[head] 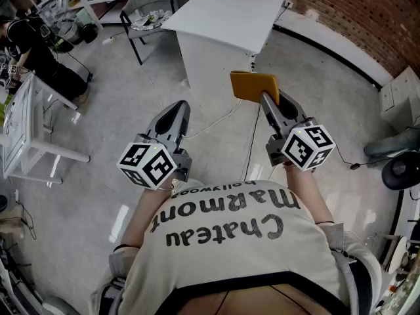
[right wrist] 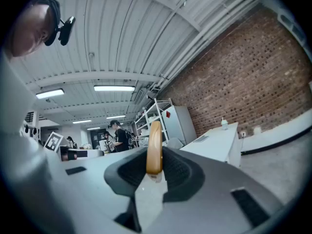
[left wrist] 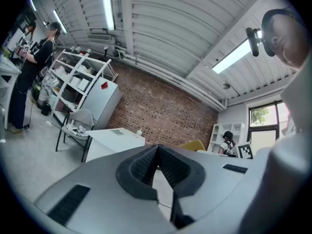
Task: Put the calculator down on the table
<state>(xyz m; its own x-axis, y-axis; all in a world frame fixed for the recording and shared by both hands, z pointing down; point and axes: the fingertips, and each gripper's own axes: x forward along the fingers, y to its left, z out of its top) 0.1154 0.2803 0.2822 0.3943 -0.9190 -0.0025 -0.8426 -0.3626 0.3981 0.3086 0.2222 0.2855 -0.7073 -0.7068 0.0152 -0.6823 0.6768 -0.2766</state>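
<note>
Here right tongs [head: 264,97] level, gripping calculator [head: 252,86]; left tongs [head: 176,110] level, closed.

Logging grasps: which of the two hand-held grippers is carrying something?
The right hand-held gripper: its jaws clamp the yellow calculator, while the left hand-held gripper is shut and empty.
</note>
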